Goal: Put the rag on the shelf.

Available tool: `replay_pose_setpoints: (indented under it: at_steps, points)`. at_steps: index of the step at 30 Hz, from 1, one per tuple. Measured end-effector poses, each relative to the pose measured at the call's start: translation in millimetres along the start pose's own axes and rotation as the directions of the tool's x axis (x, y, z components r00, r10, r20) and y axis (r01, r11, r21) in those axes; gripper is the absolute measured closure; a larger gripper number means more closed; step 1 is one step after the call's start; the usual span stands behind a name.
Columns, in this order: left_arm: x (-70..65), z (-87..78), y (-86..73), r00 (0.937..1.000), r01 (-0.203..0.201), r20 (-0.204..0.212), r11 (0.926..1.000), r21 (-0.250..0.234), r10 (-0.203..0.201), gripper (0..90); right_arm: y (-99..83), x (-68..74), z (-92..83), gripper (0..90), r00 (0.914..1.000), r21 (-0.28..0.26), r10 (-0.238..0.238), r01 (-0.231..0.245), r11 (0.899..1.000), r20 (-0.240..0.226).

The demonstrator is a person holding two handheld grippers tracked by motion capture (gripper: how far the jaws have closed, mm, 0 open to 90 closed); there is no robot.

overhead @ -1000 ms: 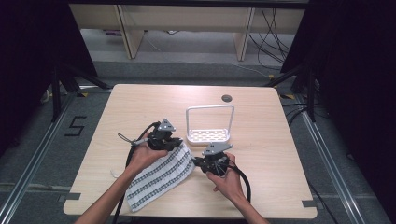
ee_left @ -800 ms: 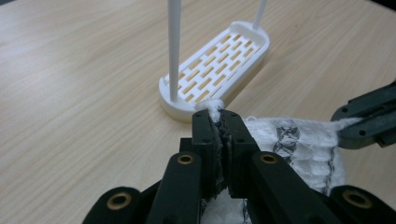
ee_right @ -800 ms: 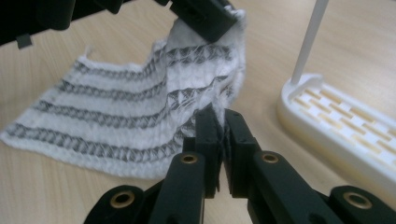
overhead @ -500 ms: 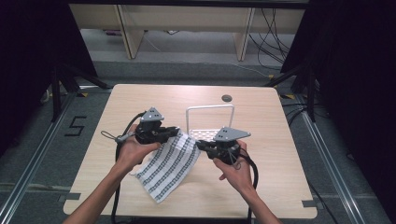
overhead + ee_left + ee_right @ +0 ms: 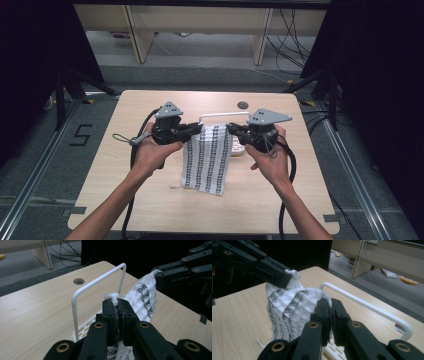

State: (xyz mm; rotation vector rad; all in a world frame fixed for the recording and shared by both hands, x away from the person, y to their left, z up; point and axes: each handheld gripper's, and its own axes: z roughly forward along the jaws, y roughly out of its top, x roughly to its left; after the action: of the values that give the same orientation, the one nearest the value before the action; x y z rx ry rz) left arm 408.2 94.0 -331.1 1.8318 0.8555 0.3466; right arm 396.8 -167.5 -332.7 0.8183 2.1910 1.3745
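Observation:
A white towel with dark patterned stripes (image 5: pixel 207 157) hangs by its top edge between my two grippers, above the wooden table (image 5: pixel 125 195). My left gripper (image 5: pixel 199 129) is shut on the towel's top left corner (image 5: pixel 113 298). My right gripper (image 5: pixel 231 128) is shut on the top right corner (image 5: pixel 322 297). The towel's lower end reaches down to about the tabletop. Behind the towel stands a white rack with a tall hoop rail (image 5: pixel 225 115), its slatted base partly hidden; the rack (image 5: pixel 96 285) is close beyond my left gripper's jaws, and its rail (image 5: pixel 367 306) runs past my right gripper's.
A round cable hole (image 5: pixel 243 105) sits in the table near the far edge. Black cables trail from both grippers off the near edge. Wooden furniture legs and floor cables (image 5: pixel 280 30) lie beyond the table.
Both grippers have risen from low over the table, lifting the towel from lying slanted on the surface to hanging upright between them, in front of the rack.

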Motion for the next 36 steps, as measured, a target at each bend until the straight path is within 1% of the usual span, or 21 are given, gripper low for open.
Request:
replay_pose_setpoints:
  at_steps: [2, 3, 4, 6, 7, 8, 9, 10, 11, 12, 13, 14, 15, 19, 20, 21, 22, 24, 34, 35, 36]
  points:
    - [0.0, 1.8, 6.4, 0.9998, 0.020, -0.003, 0.9995, -0.023, -0.020, 84.1, 11.6, -6.4, -6.8, 86.9, 0.9997, -0.002, -0.009, 0.009, 1.000, 0.022]
    - [-0.5, 3.1, 13.4, 0.9996, 0.029, -0.004, 0.9988, -0.038, -0.030, 84.0, 15.2, -8.1, -9.5, 86.9, 0.9998, 0.003, -0.004, 0.004, 1.000, 0.021]
    - [-0.5, 3.1, 13.4, 0.9996, 0.029, -0.004, 0.9988, -0.038, -0.030, 83.9, 15.2, -8.1, -9.5, 86.9, 0.9998, 0.003, -0.004, 0.004, 1.000, 0.021]
    - [-2.3, 5.1, 20.7, 0.9996, 0.026, -0.005, 0.9983, -0.052, -0.026, 83.9, 21.8, -13.0, -12.2, 86.9, 0.9996, -0.010, -0.014, 0.014, 1.000, 0.025]
    - [-3.6, 5.7, 25.6, 0.9997, 0.023, -0.010, 0.9984, -0.052, -0.023, 83.9, 24.9, -14.1, -14.4, 86.9, 0.9990, -0.010, -0.007, 0.007, 1.000, 0.045]
    - [-4.1, 6.2, 28.4, 0.9997, 0.022, -0.012, 0.9981, -0.057, -0.023, 83.9, 28.8, -17.1, -15.8, 86.9, 0.9989, -0.015, -0.012, 0.013, 1.000, 0.046]
    - [-4.6, 7.1, 33.1, 0.9997, 0.020, -0.014, 0.9979, -0.062, -0.021, 83.9, 30.8, -17.7, -16.9, 86.9, 0.9988, -0.017, 0.002, -0.001, 1.000, 0.048]
    - [-5.1, 7.8, 35.8, 0.9996, 0.022, -0.015, 0.9976, -0.065, -0.023, 83.9, 36.5, -22.0, -19.9, 86.9, 0.9982, -0.019, 0.002, -0.001, 1.000, 0.060]
    - [-5.1, 8.1, 39.4, 0.9996, 0.021, -0.018, 0.9975, -0.067, -0.022, 83.9, 36.5, -22.0, -19.9, 86.9, 0.9982, -0.019, 0.002, -0.001, 1.000, 0.060]
    - [-5.1, 9.3, 45.9, 0.9994, 0.028, -0.018, 0.9967, -0.076, -0.030, 83.9, 41.5, -26.0, -21.2, 86.9, 0.9971, -0.037, -0.006, 0.009, 0.999, 0.075]
    - [-5.1, 9.3, 45.9, 0.9994, 0.028, -0.018, 0.9967, -0.076, -0.030, 83.9, 43.7, -27.1, -21.8, 86.9, 0.9979, -0.035, 0.007, -0.005, 0.999, 0.065]
    - [-4.9, 10.3, 51.7, 0.9994, 0.027, -0.019, 0.9964, -0.080, -0.029, 83.9, 46.1, -29.0, -23.2, 86.9, 0.9970, -0.039, 0.000, 0.003, 0.999, 0.078]
    - [-4.9, 10.7, 54.3, 0.9993, 0.031, -0.020, 0.9961, -0.083, -0.033, 83.9, 48.2, -29.9, -23.4, 86.9, 0.9974, -0.041, 0.002, 0.001, 0.999, 0.071]
    - [-3.5, 12.8, 60.6, 0.9989, 0.039, -0.021, 0.9946, -0.096, -0.041, 83.9, 54.3, -34.0, -24.8, 86.9, 0.9958, -0.046, -0.004, 0.008, 0.999, 0.092]
    - [-2.2, 14.5, 64.1, 0.9986, 0.044, -0.026, 0.9939, -0.101, -0.046, 83.9, 57.4, -36.3, -23.8, 86.9, 0.9963, -0.046, 0.012, -0.008, 0.999, 0.085]
    - [-2.2, 14.5, 64.1, 0.9986, 0.044, -0.026, 0.9939, -0.101, -0.046, 83.9, 57.4, -36.3, -23.8, 86.9, 0.9963, -0.046, 0.012, -0.008, 0.999, 0.085]
    - [-1.7, 15.5, 65.6, 0.9984, 0.045, -0.028, 0.9934, -0.105, -0.049, 83.9, 60.3, -39.8, -23.5, 86.9, 0.9946, -0.053, 0.003, 0.003, 0.999, 0.104]
    - [-0.7, 18.0, 68.5, 0.9980, 0.050, -0.031, 0.9927, -0.110, -0.054, 83.9, 63.5, -42.7, -22.5, 86.9, 0.9948, -0.048, 0.007, -0.002, 0.999, 0.102]
    - [6.3, 29.6, 88.6, 0.9970, 0.050, -0.052, 0.9912, -0.122, -0.057, 83.9, 77.5, -57.1, -18.8, 86.9, 0.9908, -0.061, 0.009, -0.001, 0.998, 0.135]
    - [8.6, 31.6, 90.1, 0.9964, 0.057, -0.056, 0.9910, -0.121, -0.065, 83.9, 78.9, -58.2, -18.6, 86.9, 0.9906, -0.057, 0.010, -0.002, 0.998, 0.136]
    - [10.4, 33.6, 91.4, 0.9958, 0.064, -0.058, 0.9907, -0.120, -0.072, 83.9, 80.0, -58.6, -17.6, 86.9, 0.9913, -0.057, 0.026, -0.019, 0.998, 0.129]
